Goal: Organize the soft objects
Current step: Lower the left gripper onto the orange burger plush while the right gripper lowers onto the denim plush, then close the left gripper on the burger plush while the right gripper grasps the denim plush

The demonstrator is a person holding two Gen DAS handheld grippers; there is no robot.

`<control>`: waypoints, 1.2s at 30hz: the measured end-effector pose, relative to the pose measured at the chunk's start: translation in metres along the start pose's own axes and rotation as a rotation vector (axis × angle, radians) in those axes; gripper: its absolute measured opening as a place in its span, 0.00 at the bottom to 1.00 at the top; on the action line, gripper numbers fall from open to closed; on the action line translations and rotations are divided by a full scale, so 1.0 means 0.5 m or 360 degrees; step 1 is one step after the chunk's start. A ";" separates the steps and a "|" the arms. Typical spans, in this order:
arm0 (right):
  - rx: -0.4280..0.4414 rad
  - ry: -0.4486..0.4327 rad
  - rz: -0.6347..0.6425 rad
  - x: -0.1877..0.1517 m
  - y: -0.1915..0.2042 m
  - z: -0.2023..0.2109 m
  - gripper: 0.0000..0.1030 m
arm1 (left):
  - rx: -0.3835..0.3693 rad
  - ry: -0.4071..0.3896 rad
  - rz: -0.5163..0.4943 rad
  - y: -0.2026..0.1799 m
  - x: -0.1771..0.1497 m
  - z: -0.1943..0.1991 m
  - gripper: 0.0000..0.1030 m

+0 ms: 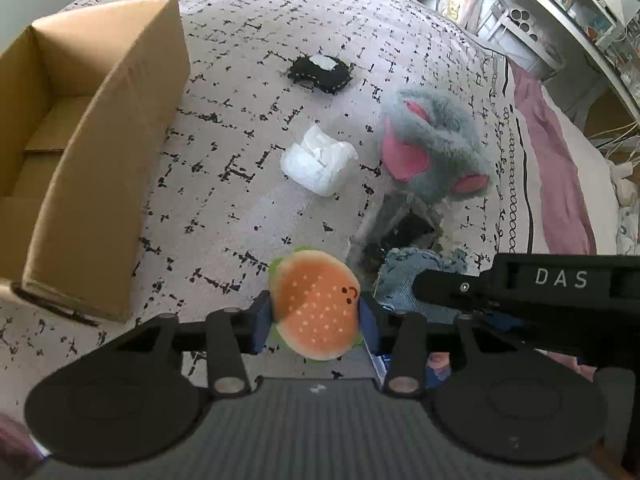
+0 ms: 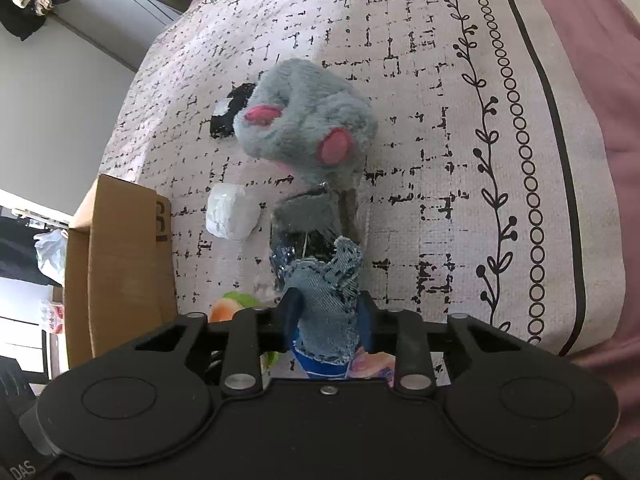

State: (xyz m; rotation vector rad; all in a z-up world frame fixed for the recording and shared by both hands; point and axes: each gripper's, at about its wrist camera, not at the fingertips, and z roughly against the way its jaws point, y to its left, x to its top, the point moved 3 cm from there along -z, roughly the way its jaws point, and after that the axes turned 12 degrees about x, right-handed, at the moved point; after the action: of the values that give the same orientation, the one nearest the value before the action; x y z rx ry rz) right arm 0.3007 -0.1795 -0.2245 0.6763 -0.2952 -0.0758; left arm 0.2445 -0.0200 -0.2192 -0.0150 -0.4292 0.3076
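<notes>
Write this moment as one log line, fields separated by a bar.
left gripper: shut on burger plush | right gripper: shut on denim piece | cardboard box: open

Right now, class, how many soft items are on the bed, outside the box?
4: burger toy in the left fingers, grey mouse toy by its denim legs in the right, white bundle between, black pouch farthest. The box may hide more.

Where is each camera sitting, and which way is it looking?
Left wrist: it sits on the left tongs, looking down along them at the burger plush they squeeze; the right tongs' black body shows too.
Right wrist: it sits on the right tongs, looking down at the denim piece they pinch.
Both see: the grey mouse plush, white bundle, black pouch, cardboard box and patterned bedspread.
</notes>
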 end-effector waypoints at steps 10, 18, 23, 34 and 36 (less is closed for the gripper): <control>0.0062 -0.0118 0.0078 -0.013 0.025 0.057 0.18 | 0.0026 -0.0120 0.0031 0.014 0.005 0.080 0.42; 0.0091 -0.0180 0.0147 -0.015 0.054 0.100 0.17 | 0.0013 -0.0221 0.0067 0.025 0.014 0.156 0.42; 0.0092 -0.0208 0.0190 -0.020 0.084 0.122 0.17 | 0.0000 -0.0275 0.0099 0.040 0.022 0.193 0.42; 0.0156 -0.0255 0.0323 -0.023 0.198 0.137 0.17 | -0.0018 -0.0339 0.0173 0.107 0.039 0.250 0.42; 0.0157 -0.0251 0.0333 -0.026 0.217 0.132 0.17 | -0.0019 -0.0347 0.0185 0.124 0.045 0.256 0.42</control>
State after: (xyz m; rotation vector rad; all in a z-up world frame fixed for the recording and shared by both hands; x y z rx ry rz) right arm 0.2661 -0.1329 -0.1108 0.7353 -0.5227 0.0864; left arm 0.1931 0.0393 -0.0985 -0.0180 -0.6480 0.4234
